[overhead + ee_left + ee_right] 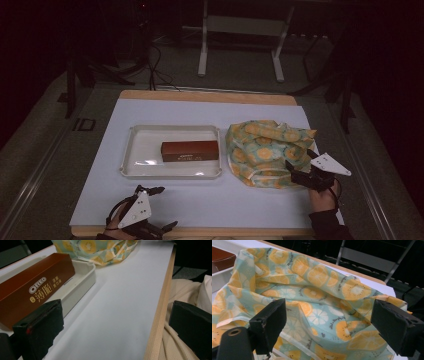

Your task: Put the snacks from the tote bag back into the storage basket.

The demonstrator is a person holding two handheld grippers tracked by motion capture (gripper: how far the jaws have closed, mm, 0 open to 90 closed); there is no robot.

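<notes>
You are seated at a table [200, 210] covered with a pale sheet, its wooden edge running along your side. Your left gripper [156, 207] rests near the front left corner of the sheet, held in your left hand [116, 216], its two black jaws spread wide with nothing between them — in the left gripper view one jaw sits low at the left and the other at the far right, over the table edge and the cream fabric of your clothing [190, 295]. Ahead of it, toward the middle of the sheet, lies a shallow white tray [145, 172], and inside that tray, toward its right side, a long brown Oreo box [190, 150] lies flat with its lettering showing. Just to the right of the tray sits a crumpled cloth bag [260, 145] printed with orange slices and kiwi on pale green. Your right gripper [300, 167], held in your right hand [322, 196] with a dark sleeve [327, 227] behind it, reaches the bag's near right edge — its jaws are also parted, and in the right gripper view they frame the bag's rumpled folds, gripping nothing.
</notes>
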